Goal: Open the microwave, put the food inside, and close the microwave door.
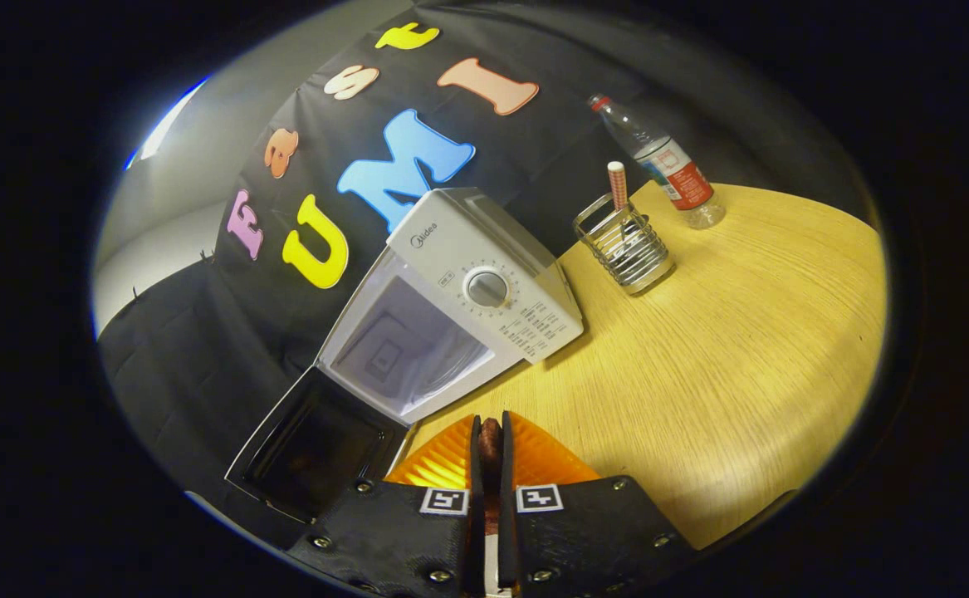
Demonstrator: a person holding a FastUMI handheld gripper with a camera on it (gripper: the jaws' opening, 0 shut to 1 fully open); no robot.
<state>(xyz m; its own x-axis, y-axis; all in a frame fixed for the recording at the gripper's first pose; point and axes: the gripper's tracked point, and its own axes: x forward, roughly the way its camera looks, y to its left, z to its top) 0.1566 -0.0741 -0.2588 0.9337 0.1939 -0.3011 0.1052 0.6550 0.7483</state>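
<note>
The gripper [489, 432] is pinching a small brownish piece of food [491, 438] between nearly closed fingers, just short of the white Midea-branded microwave [459, 291], whose door [310, 448] is hanging wide open.

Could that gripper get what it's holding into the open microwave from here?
Probably yes. The door hangs wide open, the cavity looks bare, and nothing stands between it and the gripper, whose fingers are pinched on a small brownish item.
</note>
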